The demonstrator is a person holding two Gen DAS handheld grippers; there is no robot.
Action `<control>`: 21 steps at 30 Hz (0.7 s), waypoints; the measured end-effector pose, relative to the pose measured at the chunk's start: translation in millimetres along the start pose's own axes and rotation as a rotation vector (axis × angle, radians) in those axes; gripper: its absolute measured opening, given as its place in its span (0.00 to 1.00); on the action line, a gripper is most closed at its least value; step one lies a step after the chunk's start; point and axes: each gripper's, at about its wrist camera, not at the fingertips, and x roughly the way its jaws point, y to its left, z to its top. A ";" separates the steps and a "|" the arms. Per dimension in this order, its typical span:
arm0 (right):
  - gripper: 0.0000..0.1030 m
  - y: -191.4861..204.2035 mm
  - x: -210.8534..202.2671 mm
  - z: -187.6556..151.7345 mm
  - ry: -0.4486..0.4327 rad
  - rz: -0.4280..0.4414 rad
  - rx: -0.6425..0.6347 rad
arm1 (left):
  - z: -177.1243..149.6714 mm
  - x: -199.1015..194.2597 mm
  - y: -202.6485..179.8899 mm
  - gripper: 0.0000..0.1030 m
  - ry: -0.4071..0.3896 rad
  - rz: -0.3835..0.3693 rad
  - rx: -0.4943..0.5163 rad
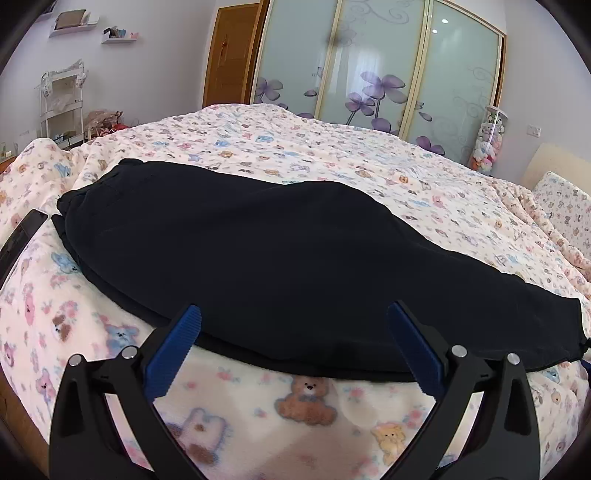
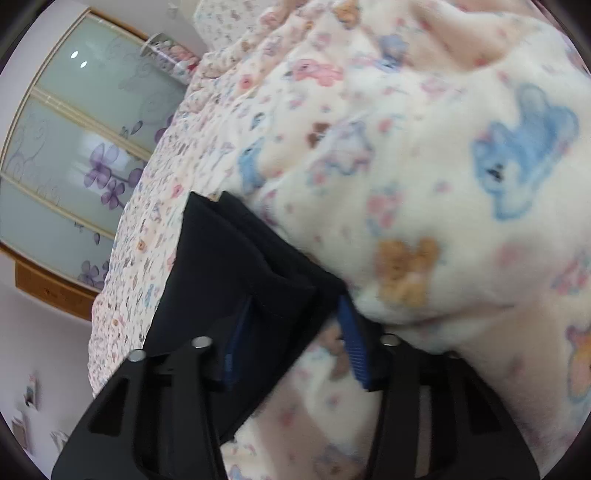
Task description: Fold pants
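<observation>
2 handheld grippers work over a pair of black pants (image 1: 266,258) spread lengthwise across a bed, on a cream fleece blanket (image 1: 306,435) printed with teddy bears. The pants already look doubled, one leg lying over the other, so the next fold would likely bring one end toward the other. The left gripper (image 1: 293,332) is released, its blue pads spread wide just above the near long edge of the cloth, touching nothing; it seems placed there to take hold of that edge. The right gripper (image 2: 291,332) sits at one narrow end of the pants, with a bunched fold of black fabric lying between its blue pads; the view is blurred, and whether the pads actually press the cloth cannot be told. Around the bed stand a sliding wardrobe (image 1: 380,70) with frosted panels and purple flowers, a wooden door (image 1: 231,55), wall shelves (image 1: 74,22), and a clear tube of plush toys (image 1: 489,142). A dark flat object (image 1: 22,236) rests on the blanket near the far-left end of the pants, and could get in the way.
</observation>
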 end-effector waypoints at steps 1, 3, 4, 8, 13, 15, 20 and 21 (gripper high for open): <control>0.40 -7.3 -8.9 -3.6 0.004 0.030 0.053 | -0.3 0.0 -0.1 0.98 -0.001 0.000 0.001; 0.40 -7.6 -11.0 -5.7 0.007 0.029 0.044 | -0.1 0.7 -0.4 0.98 -0.001 -0.002 -0.001; 0.40 -7.6 -9.7 -5.6 0.011 0.023 0.030 | -0.5 0.8 -1.0 0.98 0.002 -0.001 -0.001; 0.40 -4.0 0.0 0.6 0.006 0.024 0.025 | -1.8 2.7 -1.8 0.98 0.013 -0.002 0.007; 0.20 0.9 -9.6 2.1 -0.047 0.142 -0.024 | -2.4 5.3 0.1 0.98 0.023 0.000 -0.005; 0.19 8.3 -19.8 -0.6 -0.077 0.181 -0.067 | -2.7 6.5 1.6 0.98 0.027 -0.003 -0.012; 0.18 53.2 -41.4 -5.9 -0.106 0.306 -0.174 | -1.7 4.4 4.7 0.98 0.019 0.002 -0.021; 0.17 64.9 -44.4 -9.2 -0.104 0.328 -0.197 | -1.5 3.9 5.6 0.98 0.017 0.005 -0.023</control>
